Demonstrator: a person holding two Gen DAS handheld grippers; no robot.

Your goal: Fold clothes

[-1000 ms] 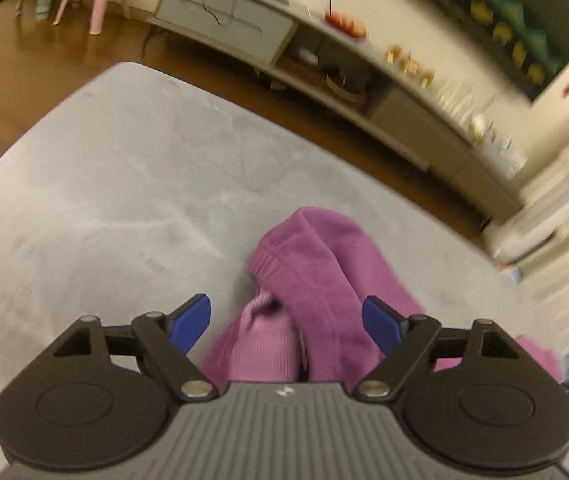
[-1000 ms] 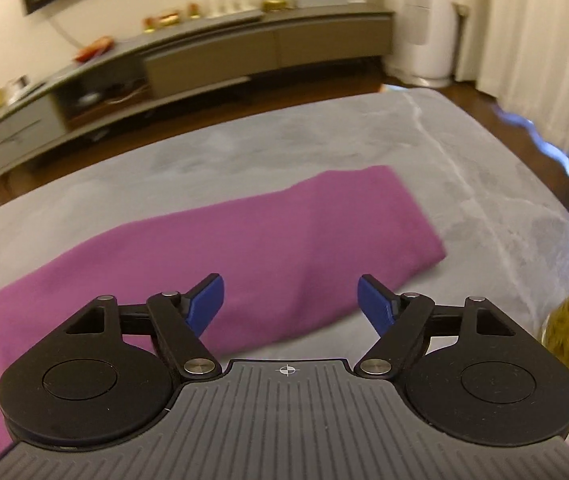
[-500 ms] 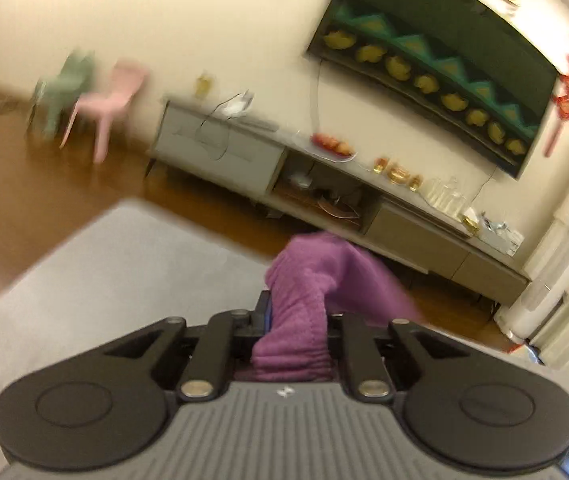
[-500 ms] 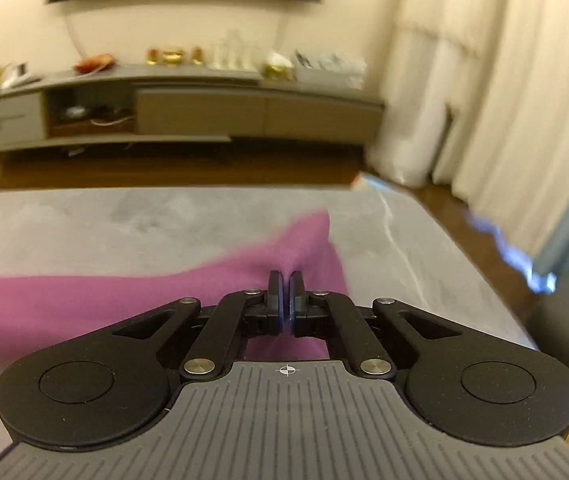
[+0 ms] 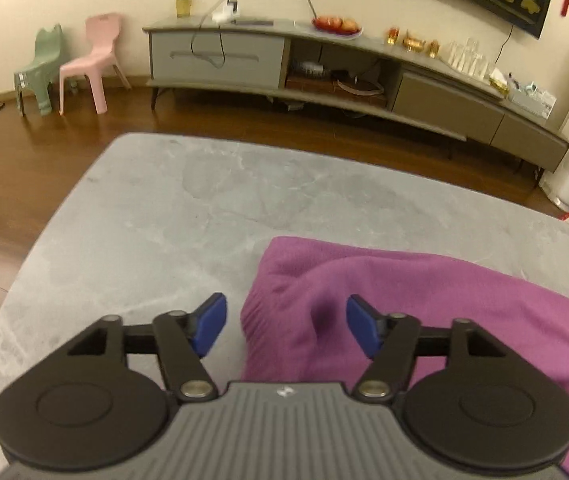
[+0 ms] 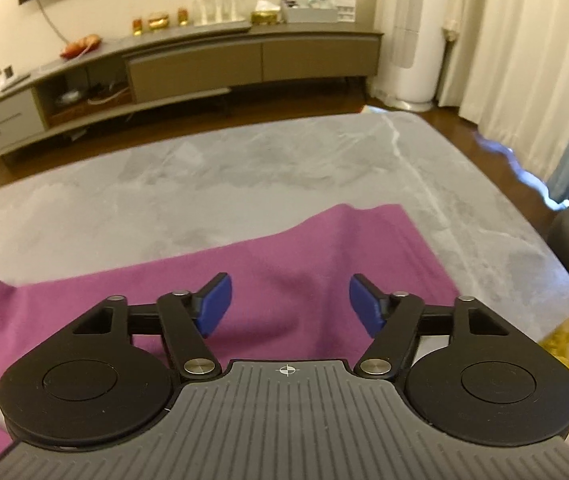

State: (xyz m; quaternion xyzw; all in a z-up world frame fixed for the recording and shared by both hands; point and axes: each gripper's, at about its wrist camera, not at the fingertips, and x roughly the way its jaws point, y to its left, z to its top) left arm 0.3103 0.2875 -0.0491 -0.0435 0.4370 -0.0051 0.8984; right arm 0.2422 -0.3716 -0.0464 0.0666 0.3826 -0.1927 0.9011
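Your grey marbled surface (image 5: pixel 204 216) fills most of both views, w/ wood floor around it and a long low TV cabinet (image 5: pixel 364 76) along the far wall. The purple garment (image 6: pixel 284 256) lies flat across the near part of the surface, a long band running left to right. In the right wrist view its far right corner sits short of the pale vein in the surface; in the left wrist view its ribbed hem end (image 5: pixel 260 320) is bunched into a soft fold just in front of you.

Your left claw (image 5: pixel 286 326) hangs over that hem end, jaws opening, blue pads wide apart. Fabric is seen between them, but neither pad presses on it, so no grip. The left pad is over bare surface, the right one over purple cloth.

Your right claw (image 6: pixel 290 306) is over the garment's right part, jaws also opening, pads well apart w/ cloth seen between them, nothing pinched.

Smaller stuff: pink chair (image 5: pixel 92 64) and green chair (image 5: pixel 38 70) side by side on the floor at far left, a white tower appliance (image 6: pixel 414 36) by the curtains at right.
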